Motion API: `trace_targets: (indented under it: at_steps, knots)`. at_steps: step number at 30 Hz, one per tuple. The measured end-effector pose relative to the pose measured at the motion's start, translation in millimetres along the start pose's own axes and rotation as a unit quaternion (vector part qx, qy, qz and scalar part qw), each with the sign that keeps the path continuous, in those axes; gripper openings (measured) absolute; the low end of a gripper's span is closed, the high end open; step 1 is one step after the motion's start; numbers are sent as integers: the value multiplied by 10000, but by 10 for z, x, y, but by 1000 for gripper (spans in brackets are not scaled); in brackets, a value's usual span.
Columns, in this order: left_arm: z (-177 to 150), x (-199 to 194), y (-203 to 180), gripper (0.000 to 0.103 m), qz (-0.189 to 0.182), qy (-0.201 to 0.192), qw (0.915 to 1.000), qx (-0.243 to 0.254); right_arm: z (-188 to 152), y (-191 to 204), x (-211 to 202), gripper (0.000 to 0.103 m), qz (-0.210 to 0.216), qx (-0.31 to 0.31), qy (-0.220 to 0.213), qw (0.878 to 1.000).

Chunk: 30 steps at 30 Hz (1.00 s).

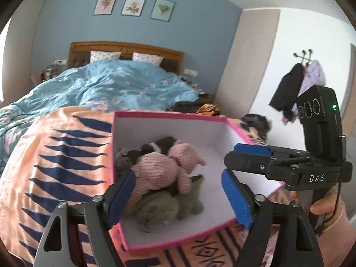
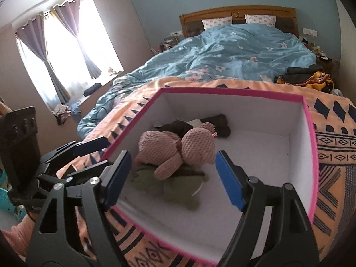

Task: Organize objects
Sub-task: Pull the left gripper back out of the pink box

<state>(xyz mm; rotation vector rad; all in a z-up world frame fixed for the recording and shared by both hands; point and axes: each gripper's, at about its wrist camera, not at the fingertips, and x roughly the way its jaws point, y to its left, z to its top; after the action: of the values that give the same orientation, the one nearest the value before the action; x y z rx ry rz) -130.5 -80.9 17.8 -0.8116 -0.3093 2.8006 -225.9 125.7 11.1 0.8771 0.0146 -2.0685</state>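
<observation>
Several soft toys are already lying inside the pink-rimmed box (image 2: 310, 133), which is sitting on the orange patterned blanket (image 1: 55, 155) at the foot of the bed. A pink knitted plush (image 2: 178, 146) is resting on top of a green plush (image 2: 169, 184), with darker brown toys (image 2: 195, 124) bunched behind them toward the far wall. That whole heap is crowding one side of the box while the rest of its white floor is showing bare.

Judging by this, the gathering part is looking well advanced, perhaps done. No loose toy is showing on the blanket around the box, though some dark and yellow clothing (image 2: 307, 75) is lying farther up the bed, and whether that belongs to the job I cannot say.

Both tools are hovering at the near side of the box with nothing in them. On the left gripper (image 1: 178, 198) the blue pads are standing wide apart and released; from its own camera the pink and green plushes are appearing between them but beyond, down in the box, with no pad pressing on anything. On the right gripper (image 2: 173, 180) the pads are likewise spread and empty, and the pink plush is lying ahead of them and lower, apart from both tips. Seen from the left camera, the right tool is poised over the box's right wall.
</observation>
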Motion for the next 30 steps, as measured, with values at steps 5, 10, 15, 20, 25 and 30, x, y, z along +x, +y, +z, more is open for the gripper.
trace_targets:
  at_steps: [5, 10, 15, 20, 25, 30]
  knots:
    - [-65, -245, -252, 89, -211, -282, 9990, 265, -114, 88, -368, 79, 138, -99, -233, 9996]
    - [-192, -396, -507, 91, -644, -323, 9963, 466, -287, 102, -688, 79, 256, -91, -383, 9989]
    - [-406, -398, -708, 91, -1010, -152, 9933, 542, -537, 123, -948, 79, 325, -105, -432, 9985]
    - [-628, -327, -829, 91, -1179, 74, 9920, 447, -840, 105, -1136, 79, 228, -41, -443, 9988]
    - [-806, -273, -931, 91, -1125, 289, 9920, 504, -1127, -13, -1171, 79, 138, 231, -308, 9992]
    - [-915, -225, -968, 100, -1093, 424, 9922, 435, -1371, -139, -1204, 79, 38, 559, -245, 9981]
